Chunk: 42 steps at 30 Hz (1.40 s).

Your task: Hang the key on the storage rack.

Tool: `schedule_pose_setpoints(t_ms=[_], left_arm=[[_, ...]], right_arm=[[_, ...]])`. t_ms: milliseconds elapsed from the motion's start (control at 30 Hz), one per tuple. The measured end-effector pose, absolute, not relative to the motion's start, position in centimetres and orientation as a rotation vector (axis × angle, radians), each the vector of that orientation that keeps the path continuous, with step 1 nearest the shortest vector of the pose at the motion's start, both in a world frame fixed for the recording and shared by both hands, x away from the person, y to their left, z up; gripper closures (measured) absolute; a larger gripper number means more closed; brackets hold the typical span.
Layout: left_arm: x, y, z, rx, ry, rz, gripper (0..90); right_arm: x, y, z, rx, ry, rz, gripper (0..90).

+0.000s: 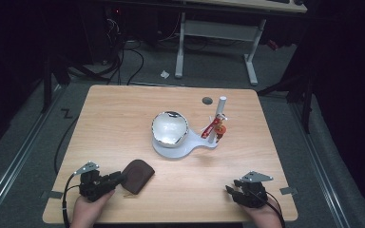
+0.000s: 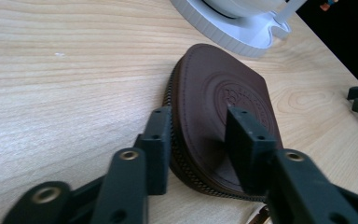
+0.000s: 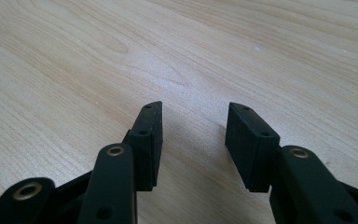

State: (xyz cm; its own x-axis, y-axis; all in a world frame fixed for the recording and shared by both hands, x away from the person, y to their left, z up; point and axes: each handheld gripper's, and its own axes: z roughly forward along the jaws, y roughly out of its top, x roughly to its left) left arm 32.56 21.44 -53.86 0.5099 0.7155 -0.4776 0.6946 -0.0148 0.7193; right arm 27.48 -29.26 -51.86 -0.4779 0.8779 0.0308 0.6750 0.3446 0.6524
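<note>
left gripper (image 2: pixel 196 140) | fingers astride brown pouch (image 2: pixel 223 102) | table (image 2: pixel 51 70)

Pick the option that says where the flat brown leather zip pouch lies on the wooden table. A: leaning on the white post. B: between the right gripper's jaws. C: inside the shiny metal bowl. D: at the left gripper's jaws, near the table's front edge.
D: the brown leather zip pouch lies flat on the wooden table with the left gripper straddling its near end, one jaw beside the zip edge, the other over the top.
</note>
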Motion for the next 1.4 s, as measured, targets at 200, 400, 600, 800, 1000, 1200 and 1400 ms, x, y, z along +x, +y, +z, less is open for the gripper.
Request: schedule_pose_setpoints(t_ms=[200,400,600,800,1000,1200,1400], left_arm=[[32.5,21.5,-53.9,1.726,1.201,0.025,72.0],[32.5,21.7,-53.9,1.726,1.187,0.013,79.7],[32.2,21.6,-53.4,1.732,1.155,0.042,84.6],[31.0,20.5,-51.8,1.759,1.065,0.147,85.9],[30.2,19.8,-51.0,1.770,1.005,0.220,86.5],[29.7,19.8,-50.3,1.753,0.977,0.278,86.6],[29.2,19.8,-49.7,1.752,0.959,0.346,86.5]], right_arm=[[27.5,-29.2,-51.9,1.374,2.284,0.870,56.5],[27.5,-29.2,-51.9,1.372,2.284,0.869,56.6],[27.5,-29.3,-51.9,1.376,2.281,0.870,56.6],[27.5,-29.3,-51.9,1.378,2.277,0.870,56.6],[27.5,-29.4,-51.9,1.385,2.273,0.871,56.6],[27.5,-29.4,-51.9,1.377,2.274,0.872,56.6],[27.5,-29.5,-51.9,1.381,2.269,0.874,56.6]])
